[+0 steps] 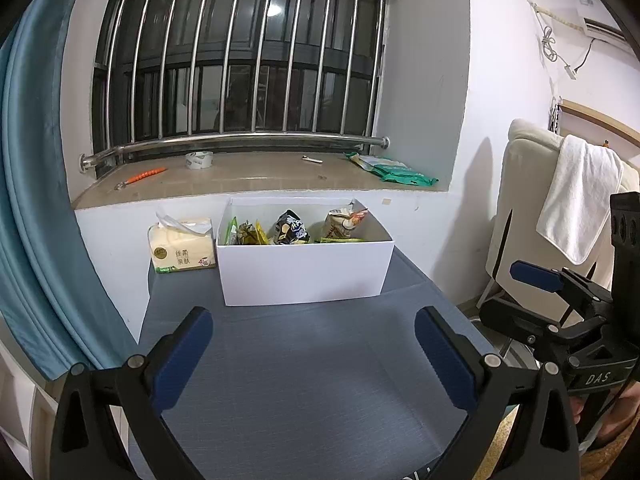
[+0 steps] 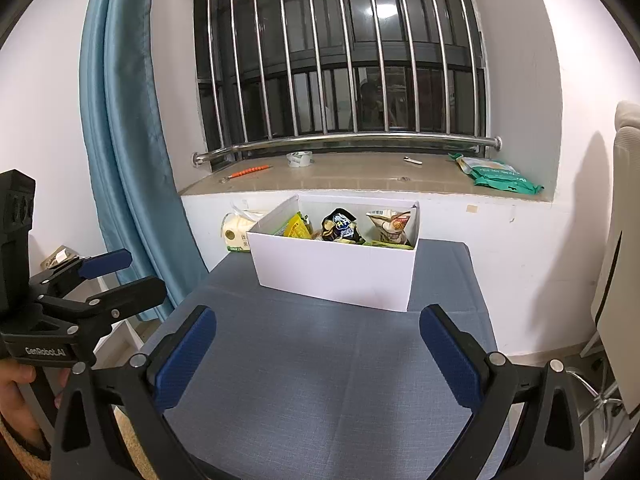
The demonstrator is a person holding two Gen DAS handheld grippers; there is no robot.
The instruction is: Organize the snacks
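Only left wrist view shows tissue pack (image 1: 182, 246) whole (box (image 1: 304, 268) beside).

Home bedroom, barred window (image 1: 240, 60), blue curtain (image 1: 28, 200), towel (image 1: 576, 196) over chair, tissue pack (image 1: 182, 246)

Both my wrist cams sit low over the near end of the grey table (image 1: 320, 380), looking forward between my own fingers toward the barred window (image 1: 240, 60). My left one faces the white snack box (image 1: 304, 268) pretty much square-on and catches my right gripper (image 1: 560, 300) at its right edge, while my right one sits further right, sees the box (image 2: 340, 276) angled, and has my left gripper (image 2: 116, 276) at its left edge. They share the table, box, tissue pack (image 1: 182, 246), windowsill (image 1: 256, 180) and blue curtain (image 2: 120, 140), neither one close to the box.
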